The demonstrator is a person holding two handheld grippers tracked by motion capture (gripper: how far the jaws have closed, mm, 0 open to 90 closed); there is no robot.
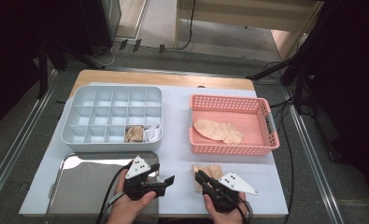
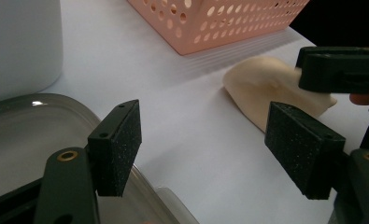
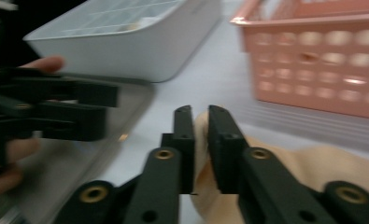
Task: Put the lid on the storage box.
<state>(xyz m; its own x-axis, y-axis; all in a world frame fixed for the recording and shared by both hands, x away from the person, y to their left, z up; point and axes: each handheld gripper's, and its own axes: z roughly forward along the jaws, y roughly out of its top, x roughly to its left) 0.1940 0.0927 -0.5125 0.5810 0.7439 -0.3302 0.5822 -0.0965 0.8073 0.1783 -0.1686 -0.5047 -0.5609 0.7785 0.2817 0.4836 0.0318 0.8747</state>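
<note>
1. Sock [image 1: 207,173], the beige one, lies flat on the white mat at the near edge of the desk [image 1: 173,79], just in front of the pink basket [image 1: 271,126], and that's where the action is.
2. Biggest thing out there: the desk under its white mat [image 1: 177,140], carrying everything.
3. Far left, the grey compartment box [image 1: 79,116] sits with a beige bundle [image 1: 134,134] in a compartment of its near row and a white bundle [image 1: 152,133] in the one beside it.
4. Near left, the shiny metal tray [image 1: 79,182], its corner right under the left tool [image 2: 205,154].
5. The pink basket holds another beige sock [image 1: 218,130] on its floor.
6. Left tool now, held over the tray's right edge: jaws spread apart, nothing between them, pointing across at the sock.
7. Right tool [image 3: 200,149]: jaws nearly together with a fold of the sock's edge between them, a slim gap showing; the pads look to be pinching the fabric, though the view is blurred.
</note>
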